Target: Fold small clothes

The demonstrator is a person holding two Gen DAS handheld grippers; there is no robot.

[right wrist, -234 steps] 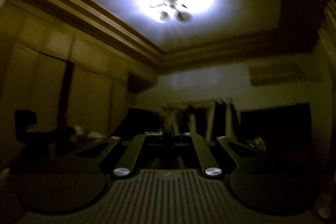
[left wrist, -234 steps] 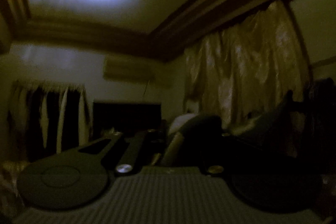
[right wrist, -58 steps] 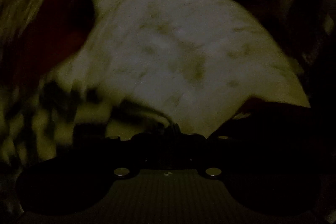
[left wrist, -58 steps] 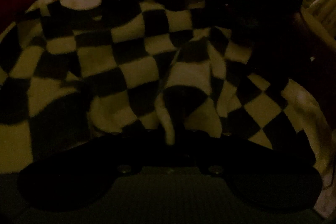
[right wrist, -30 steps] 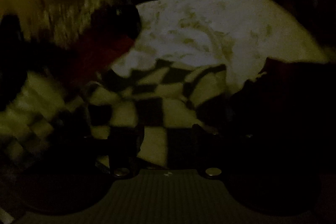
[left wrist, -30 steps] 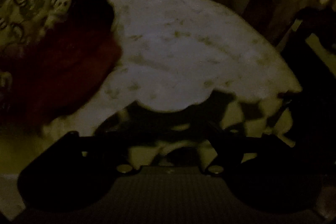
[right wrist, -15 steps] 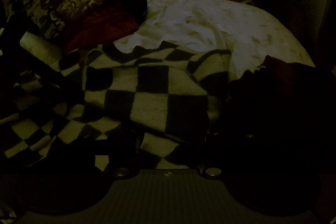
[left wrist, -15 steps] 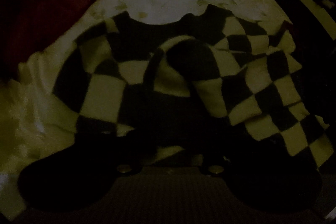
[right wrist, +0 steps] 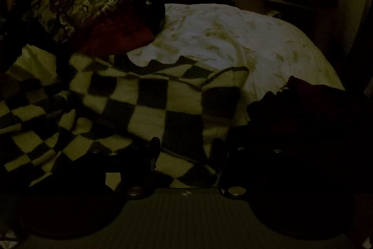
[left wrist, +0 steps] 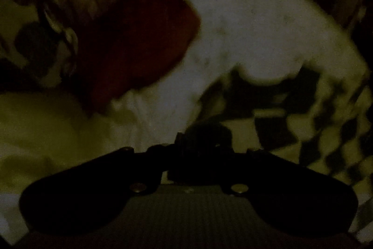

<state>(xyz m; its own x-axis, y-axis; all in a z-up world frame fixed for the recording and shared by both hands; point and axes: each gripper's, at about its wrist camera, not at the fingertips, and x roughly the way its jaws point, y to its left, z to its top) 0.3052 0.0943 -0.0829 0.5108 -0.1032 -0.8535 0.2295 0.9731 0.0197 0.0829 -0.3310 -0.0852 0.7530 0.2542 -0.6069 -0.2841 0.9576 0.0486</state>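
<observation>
A black-and-white checkered garment (right wrist: 149, 109) lies rumpled on a pale bed sheet (right wrist: 233, 39). In the right wrist view it fills the near left and centre, and my right gripper (right wrist: 186, 148) is open with its fingers (right wrist: 153, 151) spread over the garment's near edge. In the dark, blurred left wrist view the garment (left wrist: 303, 113) lies at right. My left gripper (left wrist: 200, 139) looks closed, with dark cloth bunched at its tips; what it holds is too dark to tell.
A red cushion (right wrist: 116, 36) and a floral pillow (right wrist: 70, 1) lie at the back left of the bed; both show in the left wrist view, the cushion (left wrist: 139, 39) left of centre. A dark cloth heap (right wrist: 303, 113) lies at right. Furniture stands behind the bed.
The left view has swung left, so the checkered garment now lies at its right instead of filling the centre. The right view is nearly unchanged, with the garment's left part shifting.
</observation>
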